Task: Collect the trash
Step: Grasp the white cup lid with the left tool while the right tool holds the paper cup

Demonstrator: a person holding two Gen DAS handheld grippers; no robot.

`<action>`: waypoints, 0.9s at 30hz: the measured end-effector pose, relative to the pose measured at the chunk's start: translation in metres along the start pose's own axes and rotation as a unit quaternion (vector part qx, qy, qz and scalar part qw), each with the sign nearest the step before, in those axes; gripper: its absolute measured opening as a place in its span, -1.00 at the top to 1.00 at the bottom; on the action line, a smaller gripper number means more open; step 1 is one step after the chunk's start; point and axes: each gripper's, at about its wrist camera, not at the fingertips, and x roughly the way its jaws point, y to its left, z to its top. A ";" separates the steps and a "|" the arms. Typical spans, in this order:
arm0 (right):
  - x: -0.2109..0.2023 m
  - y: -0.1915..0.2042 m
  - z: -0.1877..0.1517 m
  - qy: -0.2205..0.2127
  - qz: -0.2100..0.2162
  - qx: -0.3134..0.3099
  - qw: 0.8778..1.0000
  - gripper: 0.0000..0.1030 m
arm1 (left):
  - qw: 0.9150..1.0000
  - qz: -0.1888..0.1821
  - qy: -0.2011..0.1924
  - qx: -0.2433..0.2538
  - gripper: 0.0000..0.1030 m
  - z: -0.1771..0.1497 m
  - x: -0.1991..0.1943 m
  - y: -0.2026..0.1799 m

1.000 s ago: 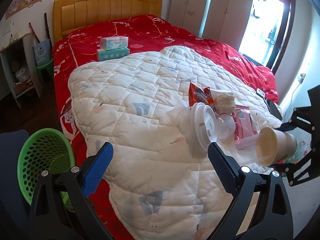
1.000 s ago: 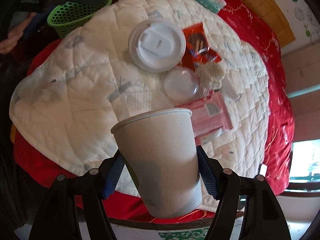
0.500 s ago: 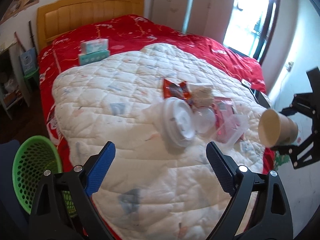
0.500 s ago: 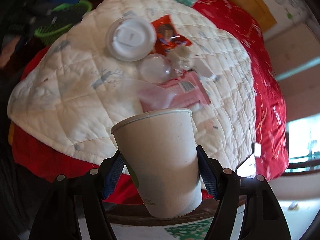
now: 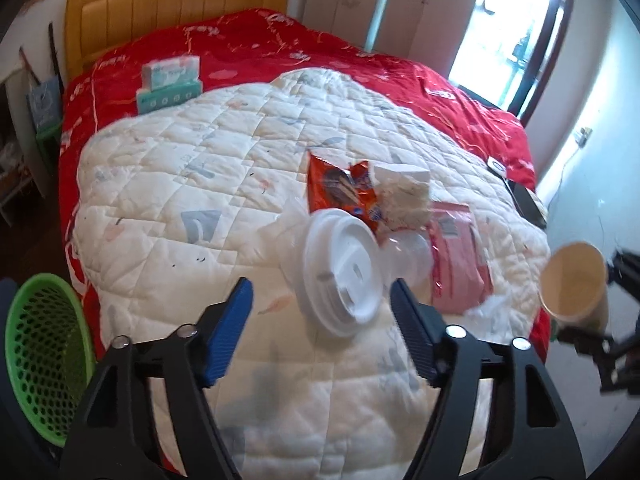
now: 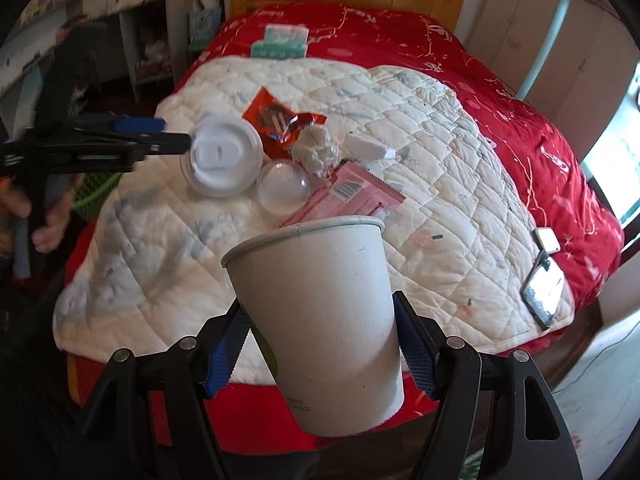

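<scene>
Between right hand-held gripper [image 6: 322, 344] fingers: paper cup [image 6: 320, 320].

Lidded cup [image 5: 340, 276] on quilt [image 5: 200, 184], wrapper [image 5: 340, 192] behind; basket [image 5: 40, 356] left (on floor).

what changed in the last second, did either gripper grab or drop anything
No grab, no drop. The left gripper stayed open and empty but moved in toward the white lid, which now sits between its fingers. The right gripper kept its hold on the paper cup and swung round to face the headboard. The lid, orange wrapper, pink packet and green basket stayed put.
</scene>
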 end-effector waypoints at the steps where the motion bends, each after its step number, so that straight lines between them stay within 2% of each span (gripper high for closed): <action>1: 0.000 -0.001 0.000 -0.006 0.006 0.007 1.000 -0.31 | 1.000 -0.002 0.002 -0.006 -0.25 0.002 0.004 0.002; 6: 0.002 -0.002 0.002 -0.024 0.023 0.031 0.999 -0.31 | 1.000 -0.013 0.013 -0.021 0.02 0.008 0.020 0.007; 11: 0.008 -0.001 0.001 -0.028 0.032 0.043 0.998 -0.31 | 0.999 -0.031 0.020 -0.030 0.41 0.007 0.026 0.010; 17: 0.011 0.002 -0.002 -0.033 0.034 0.055 0.997 -0.31 | 0.998 -0.052 0.010 -0.038 0.54 0.008 0.018 0.009; 27: -0.006 0.018 0.006 -0.066 0.044 0.072 0.994 -0.31 | 0.996 -0.078 -0.021 -0.050 0.55 -0.001 -0.029 0.021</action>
